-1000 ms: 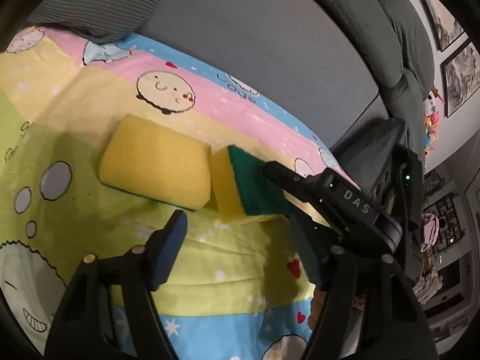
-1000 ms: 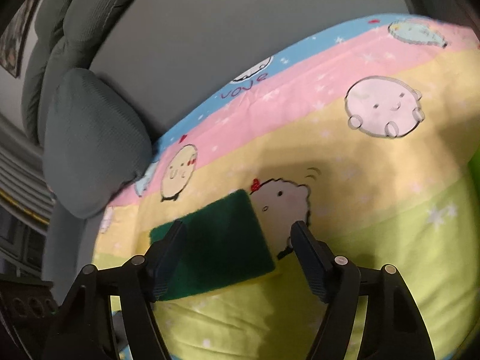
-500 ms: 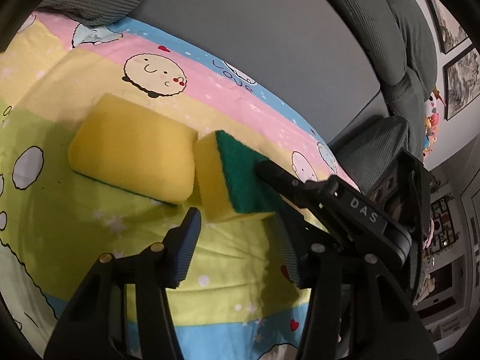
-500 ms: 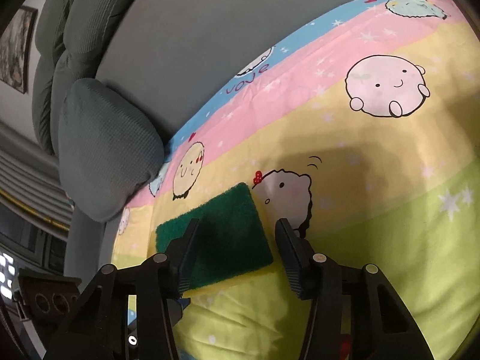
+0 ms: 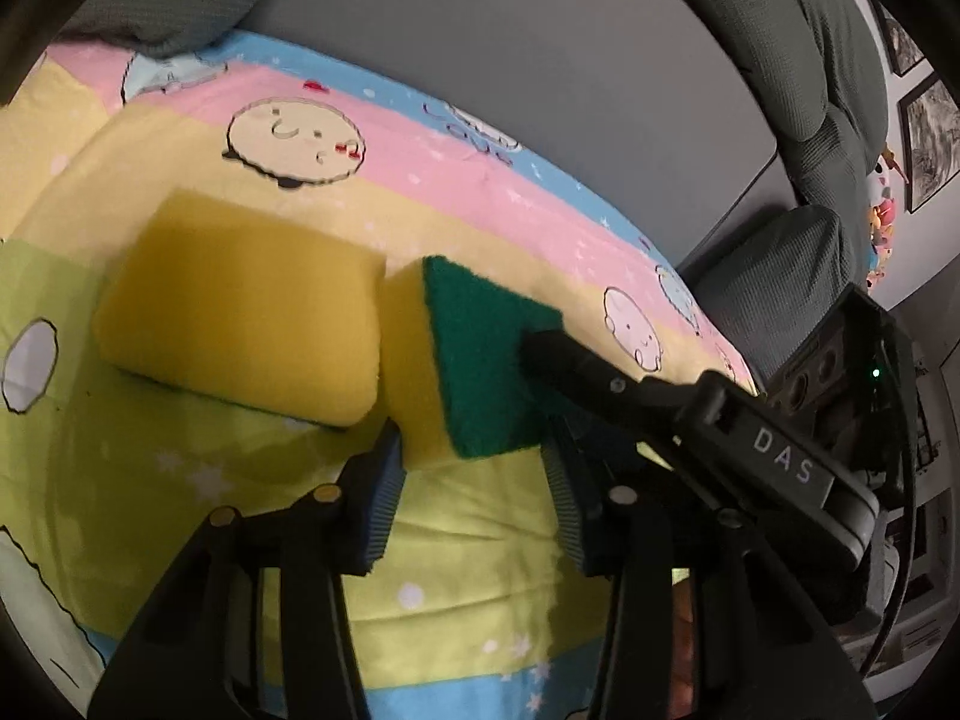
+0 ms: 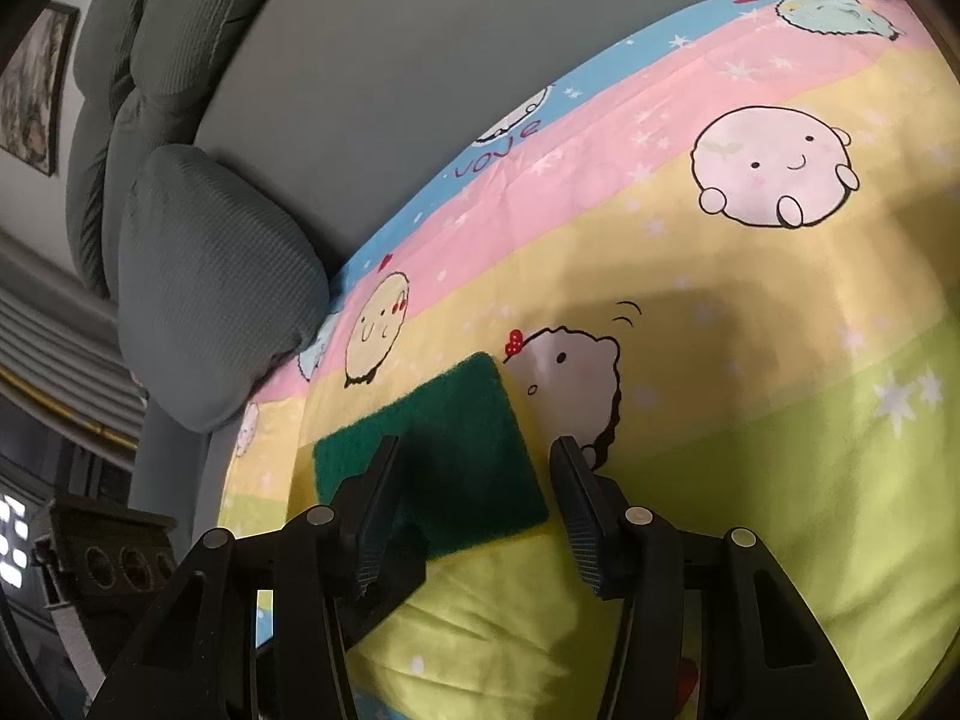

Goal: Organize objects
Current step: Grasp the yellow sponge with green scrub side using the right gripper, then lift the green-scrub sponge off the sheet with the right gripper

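Cartoon-print sheet over grey sofa

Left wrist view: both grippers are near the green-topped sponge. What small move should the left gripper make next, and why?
Probably ease the left gripper slightly forward. Its jaws are closing, yet only the near corner of the green-topped sponge lies between them, so a grip there could slip. The right gripper hangs open over the same sponge.

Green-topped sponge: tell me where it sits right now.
In the left wrist view the green-topped sponge lies mid-frame on the cartoon blanket, its yellow edge against the plain yellow sponge on its left, with the right gripper reaching over it.
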The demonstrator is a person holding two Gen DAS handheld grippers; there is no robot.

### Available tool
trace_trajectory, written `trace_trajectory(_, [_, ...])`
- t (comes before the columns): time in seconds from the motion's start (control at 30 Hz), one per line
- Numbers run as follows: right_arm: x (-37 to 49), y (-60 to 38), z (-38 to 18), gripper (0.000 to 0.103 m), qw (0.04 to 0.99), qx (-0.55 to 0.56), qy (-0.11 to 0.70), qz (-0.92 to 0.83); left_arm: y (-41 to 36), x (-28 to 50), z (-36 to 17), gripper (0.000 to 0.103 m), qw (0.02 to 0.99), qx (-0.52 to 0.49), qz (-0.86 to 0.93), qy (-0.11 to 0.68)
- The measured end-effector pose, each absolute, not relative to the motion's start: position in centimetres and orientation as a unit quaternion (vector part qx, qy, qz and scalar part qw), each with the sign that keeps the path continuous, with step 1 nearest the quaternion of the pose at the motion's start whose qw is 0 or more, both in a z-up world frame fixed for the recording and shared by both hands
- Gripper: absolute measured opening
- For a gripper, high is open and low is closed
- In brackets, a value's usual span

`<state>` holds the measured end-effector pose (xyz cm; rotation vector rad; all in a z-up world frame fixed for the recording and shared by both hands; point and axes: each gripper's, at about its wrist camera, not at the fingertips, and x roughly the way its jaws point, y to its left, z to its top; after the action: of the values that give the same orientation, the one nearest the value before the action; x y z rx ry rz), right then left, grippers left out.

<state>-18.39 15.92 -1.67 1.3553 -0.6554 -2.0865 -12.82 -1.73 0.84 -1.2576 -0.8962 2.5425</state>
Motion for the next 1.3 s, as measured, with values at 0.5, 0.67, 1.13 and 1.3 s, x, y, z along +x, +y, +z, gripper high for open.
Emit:
trace_trajectory(0.5, [-15.5, 16.9, 0.8, 0.053, 0.298, 0.484, -0.256, -0.782, -1.3, -9.6, 4.2, 0.038, 0.096, -0.379, 0.872, -0.295])
trace_trajectory(0.67, [-13.2, 17.4, 3.0, 0.053, 0.309, 0.464, -0.253, -0.791, -0.9, -7.2, 6.2, 0.037, 0.107, -0.355, 0.881, -0.293])
trace_trajectory(1.13, [-7.9, 19.7, 4.6, 0.053, 0.306, 0.432, -0.250, -0.811, 0.8, -3.2, 8.3, 0.032, 0.127, -0.328, 0.902, -0.252])
trace_trajectory(1.3, [-7.3, 19.8, 4.4, 0.049, 0.304, 0.437, -0.256, -0.807, 1.2, -2.9, 8.3, 0.031, 0.133, -0.329, 0.901, -0.249])
